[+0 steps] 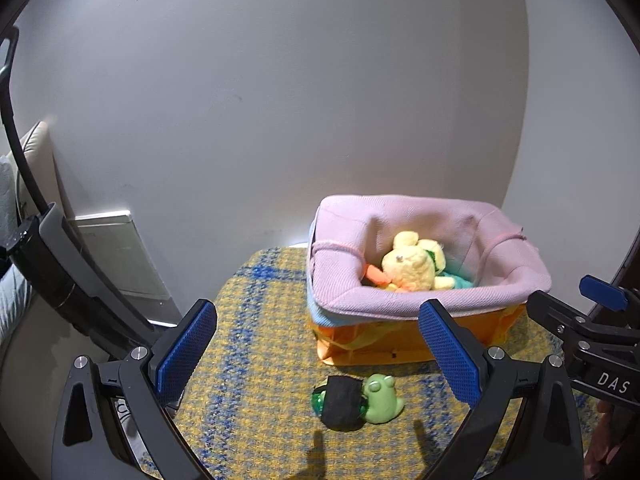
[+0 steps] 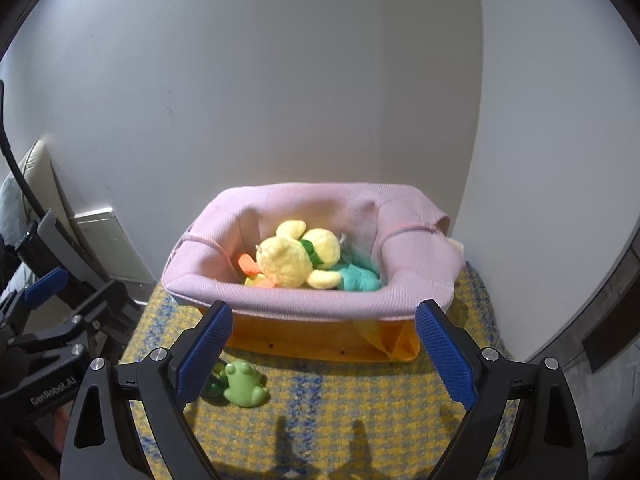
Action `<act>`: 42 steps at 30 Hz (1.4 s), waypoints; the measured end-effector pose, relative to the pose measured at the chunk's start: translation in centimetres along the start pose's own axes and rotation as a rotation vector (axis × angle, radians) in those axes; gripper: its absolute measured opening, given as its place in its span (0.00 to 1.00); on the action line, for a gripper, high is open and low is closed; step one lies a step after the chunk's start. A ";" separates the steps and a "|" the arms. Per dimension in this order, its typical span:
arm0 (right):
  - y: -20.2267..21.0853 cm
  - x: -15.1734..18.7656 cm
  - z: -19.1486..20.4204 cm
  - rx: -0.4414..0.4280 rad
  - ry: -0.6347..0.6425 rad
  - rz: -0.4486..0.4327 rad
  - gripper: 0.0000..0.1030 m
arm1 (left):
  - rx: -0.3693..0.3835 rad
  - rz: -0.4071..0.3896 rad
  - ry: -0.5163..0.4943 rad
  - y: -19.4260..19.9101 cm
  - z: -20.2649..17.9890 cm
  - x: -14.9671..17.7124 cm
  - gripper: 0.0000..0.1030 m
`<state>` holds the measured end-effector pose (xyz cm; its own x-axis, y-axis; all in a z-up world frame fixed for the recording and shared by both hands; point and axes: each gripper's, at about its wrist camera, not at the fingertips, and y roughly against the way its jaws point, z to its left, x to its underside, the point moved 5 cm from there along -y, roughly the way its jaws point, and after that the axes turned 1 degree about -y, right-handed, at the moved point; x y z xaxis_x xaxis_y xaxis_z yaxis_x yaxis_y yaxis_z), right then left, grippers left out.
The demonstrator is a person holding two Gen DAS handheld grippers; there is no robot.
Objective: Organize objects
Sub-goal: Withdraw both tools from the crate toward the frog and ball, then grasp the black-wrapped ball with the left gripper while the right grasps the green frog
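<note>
A fabric basket with a pink lining and orange outside stands at the back of a yellow-and-blue woven mat. Inside lie a yellow plush toy, an orange piece and a teal piece. In front of the basket a green frog toy sits against a black block and a green translucent thing. My left gripper is open and empty above the mat, the frog between its fingers' lines. My right gripper is open and empty before the basket, the frog by its left finger.
A grey wall stands right behind the basket. A silver flat panel leans on the wall at left, beside a cushion and a dark pole. The mat's edge drops off at left and right.
</note>
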<state>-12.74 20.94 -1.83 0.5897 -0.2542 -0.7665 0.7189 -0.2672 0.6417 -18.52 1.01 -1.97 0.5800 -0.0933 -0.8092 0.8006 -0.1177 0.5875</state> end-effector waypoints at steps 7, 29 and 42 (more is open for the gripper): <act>-1.4 2.3 -0.1 0.012 -0.004 0.030 0.90 | -0.011 0.032 -0.004 -1.7 0.1 2.4 1.00; -7.4 9.6 -1.3 0.033 -0.025 0.194 0.90 | 0.030 0.195 -0.006 -9.2 -1.2 10.2 0.96; -9.4 11.1 -1.9 0.035 -0.031 0.253 0.90 | 0.112 0.281 0.027 -11.6 -1.9 12.8 0.67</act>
<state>-12.23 22.40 -16.39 0.7370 -0.3457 -0.5808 0.5365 -0.2234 0.8138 -20.10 3.01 -19.12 0.7813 -0.1120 -0.6141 0.5878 -0.1992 0.7841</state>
